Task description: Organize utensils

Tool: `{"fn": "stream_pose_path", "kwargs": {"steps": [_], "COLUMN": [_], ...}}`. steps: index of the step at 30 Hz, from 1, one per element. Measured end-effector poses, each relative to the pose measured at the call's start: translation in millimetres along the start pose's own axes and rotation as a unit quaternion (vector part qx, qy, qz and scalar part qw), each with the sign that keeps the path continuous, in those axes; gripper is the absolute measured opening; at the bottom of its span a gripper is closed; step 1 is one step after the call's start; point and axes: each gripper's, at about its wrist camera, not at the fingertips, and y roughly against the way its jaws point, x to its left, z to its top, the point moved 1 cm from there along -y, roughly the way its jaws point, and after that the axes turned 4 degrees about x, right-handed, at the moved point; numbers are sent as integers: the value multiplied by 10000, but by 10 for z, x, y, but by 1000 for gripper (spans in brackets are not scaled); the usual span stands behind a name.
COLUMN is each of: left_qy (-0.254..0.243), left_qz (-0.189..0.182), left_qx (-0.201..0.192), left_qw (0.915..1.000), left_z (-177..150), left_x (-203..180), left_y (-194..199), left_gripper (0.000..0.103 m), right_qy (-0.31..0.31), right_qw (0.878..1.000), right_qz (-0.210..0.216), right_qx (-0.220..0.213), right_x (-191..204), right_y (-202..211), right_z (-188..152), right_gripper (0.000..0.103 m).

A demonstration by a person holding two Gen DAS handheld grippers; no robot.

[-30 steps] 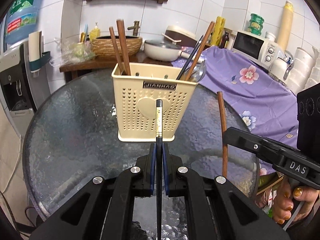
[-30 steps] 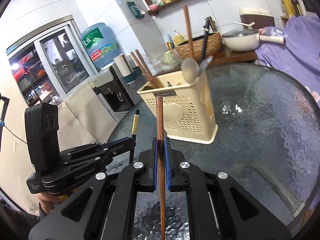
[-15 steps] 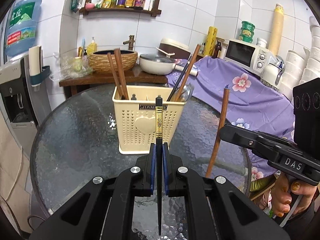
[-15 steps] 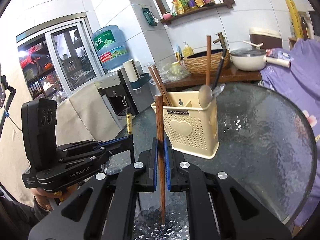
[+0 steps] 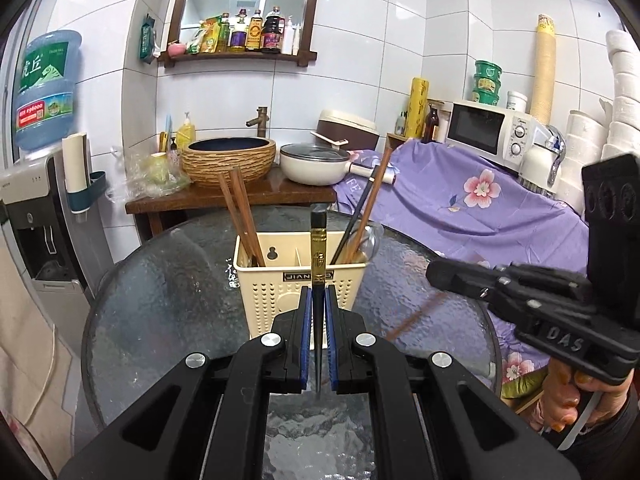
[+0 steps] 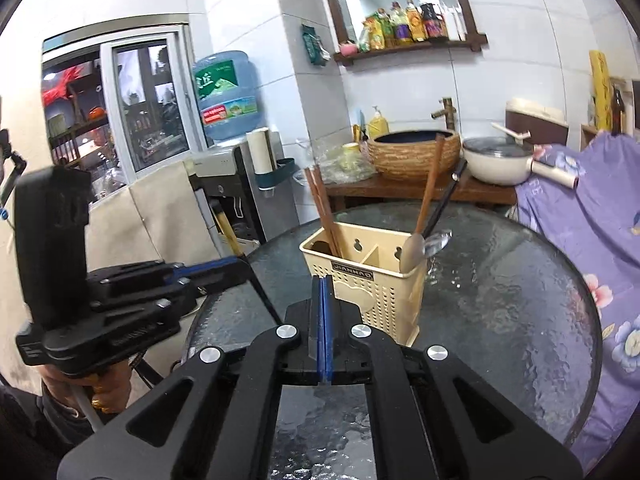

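Blurring brown chopstick (image 5: pixel 416 316) under right tongs (image 5: pixel 431 276); black chopstick (image 5: pixel 318 248) pinched in left tongs (image 5: pixel 318 294)

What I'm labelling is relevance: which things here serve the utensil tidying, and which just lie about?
Job: black chopstick clamped in the left gripper; cream utensil holder; brown chopsticks and spoon standing in it.
Lying about: white pan; microwave; water bottle; woven basin.

White tiled walls (image 5: pixel 400 40) gleam under bright light; a wood-framed mirror shelf (image 5: pixel 244 24) carries bottles, a basin (image 5: pixel 229 158) sits on its dark stand, and a window (image 6: pixel 120 112) shows perhaps a shop.
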Motion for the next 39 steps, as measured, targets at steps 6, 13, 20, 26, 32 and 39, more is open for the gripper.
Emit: {"fn": "stream_pose_path", "kwargs": {"steps": [6, 13, 20, 26, 32, 39], "left_qy": [51, 97, 64, 62, 47, 46], "left_qz": [-6, -32, -15, -18, -2, -53], "left_qx": [131, 298, 269, 275, 279, 271], "left_qw": [9999, 9995, 9996, 9996, 9996, 9996], "left_z": [-9, -75, -95, -92, -96, -98], "left_x": [2, 28, 23, 3, -8, -14], "left_y": [-146, -283, -274, -277, -283, -278], "left_gripper": [6, 6, 6, 6, 6, 6], "right_qy": [-246, -707, -630, -389, -617, -1804], "right_qw": [9992, 9951, 9896, 9862, 9813, 9574], "right_qz": [-238, -444, -736, -801, -1254, -1328], "right_qx": [188, 535, 1061, 1395, 1325, 1825], "right_x": [-231, -640, -897, -953, -1292, -1808], "right_y": [-198, -335, -413, -578, -511, -465], "right_z": [-162, -414, -645, -719, -729, -957], "right_gripper": [1, 1, 2, 4, 64, 62]}}
